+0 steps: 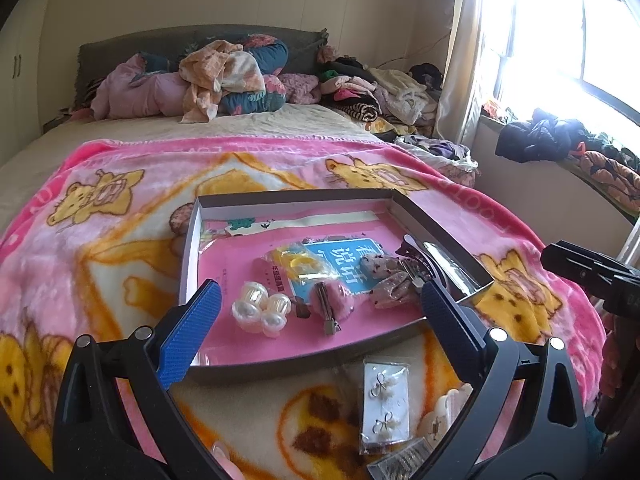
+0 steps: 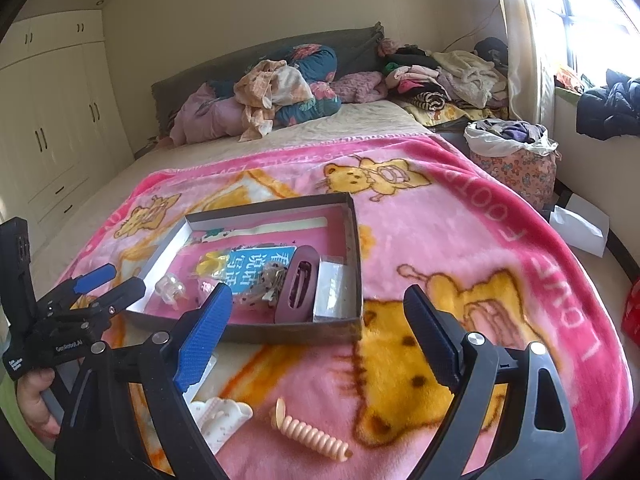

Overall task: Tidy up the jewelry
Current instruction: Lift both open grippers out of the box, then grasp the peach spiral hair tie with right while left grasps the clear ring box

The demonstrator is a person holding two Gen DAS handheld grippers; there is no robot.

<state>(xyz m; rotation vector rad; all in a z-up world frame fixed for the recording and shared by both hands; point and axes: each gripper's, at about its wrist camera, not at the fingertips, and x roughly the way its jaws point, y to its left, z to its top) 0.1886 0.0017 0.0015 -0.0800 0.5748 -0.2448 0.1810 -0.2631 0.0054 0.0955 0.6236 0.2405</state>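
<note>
while both grippers hang over the pink cartoon blanket (image 2: pixel 460 240) on the bed, neither one has anything between its fingers. the left gripper (image 1: pixel 320 320) stands spread wide above the near edge of the shallow cardboard box (image 1: pixel 192 240), and the right gripper (image 2: pixel 320 332) is spread wide too, over the box's near right corner and the blanket beside it.

inside the box, on a pink book with a blue title panel (image 1: pixel 340 264), lie a pearl hair clip (image 1: pixel 260 308), a pink fuzzy clip with a metal clasp (image 1: pixel 332 300), a floral fabric bow clip (image 1: pixel 384 280), a yellow piece in a clear bag (image 1: pixel 292 260), a mauve oval barrette (image 2: pixel 298 284) and a clear packet (image 2: pixel 332 288) against the right wall.

outside the box, on the blanket nearest the cameras, are a card of small bow earrings in a clear sleeve (image 1: pixel 386 404), a white claw clip (image 2: pixel 220 420) and a peach spiral hair pin (image 2: pixel 308 432). a hand (image 2: pixel 36 400) grips the left gripper's handle.
</note>
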